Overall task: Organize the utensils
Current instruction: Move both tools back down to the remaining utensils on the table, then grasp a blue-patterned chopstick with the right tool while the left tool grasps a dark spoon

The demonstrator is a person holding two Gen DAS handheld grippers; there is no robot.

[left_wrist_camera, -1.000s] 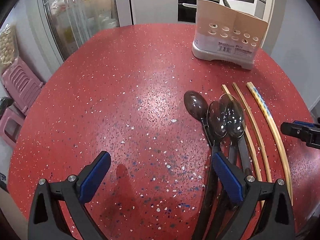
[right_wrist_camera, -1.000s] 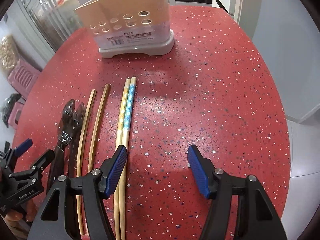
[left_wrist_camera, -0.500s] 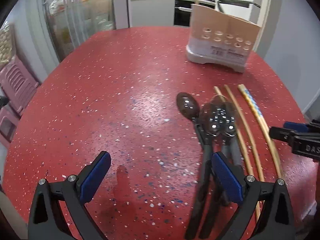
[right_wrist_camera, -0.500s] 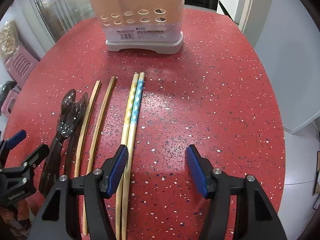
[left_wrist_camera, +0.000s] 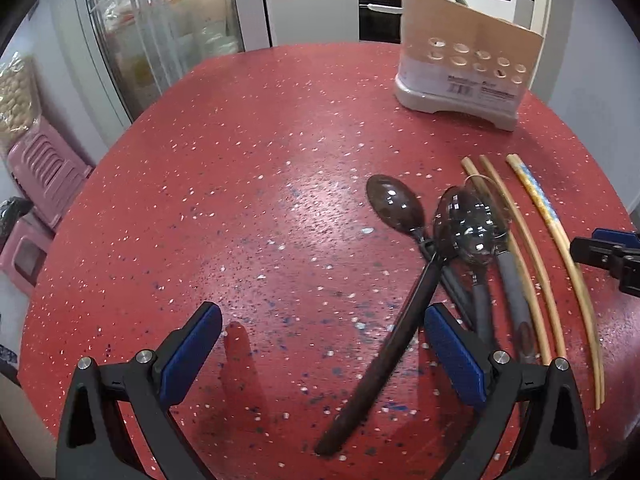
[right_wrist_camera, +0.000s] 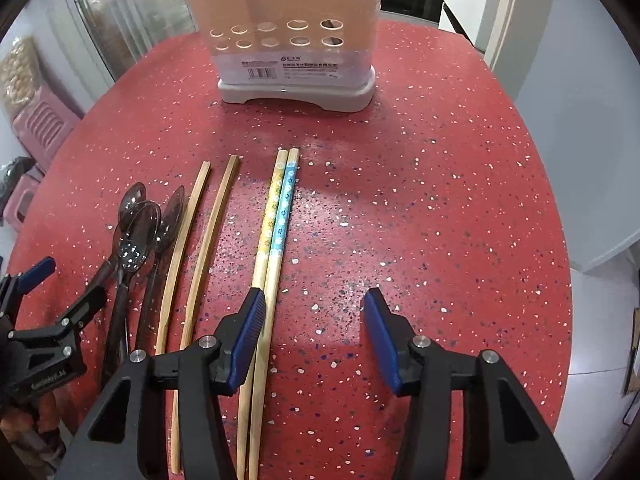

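Three dark, see-through spoons [left_wrist_camera: 460, 232] [right_wrist_camera: 136, 236] lie in a heap on the red speckled table [left_wrist_camera: 260, 200]. The long handle of one [left_wrist_camera: 380, 360] slants down between the fingers of my left gripper [left_wrist_camera: 322, 352], which is open and does not touch it. To the right lie two plain wooden chopsticks [left_wrist_camera: 520, 260] [right_wrist_camera: 192, 260] and a flower-patterned pair [left_wrist_camera: 560, 240] [right_wrist_camera: 276, 232]. My right gripper [right_wrist_camera: 316, 334] is over the patterned pair with its jaws closing. That pair runs just inside its left finger, and the pads are off it. The beige utensil holder [right_wrist_camera: 296, 48] [left_wrist_camera: 464, 76] stands at the back.
Pink plastic stools [left_wrist_camera: 44, 168] stand on the floor at the left, beside a glass-door cabinet [left_wrist_camera: 160, 40]. The table's rounded edge drops to a pale floor [right_wrist_camera: 600, 320] at the right. Each gripper shows in the other's view, close alongside [right_wrist_camera: 48, 320] [left_wrist_camera: 608, 256].
One spoon's handle has swung left and now lies between my left gripper's fingers instead of under its right finger. My right gripper's jaws have narrowed somewhat.
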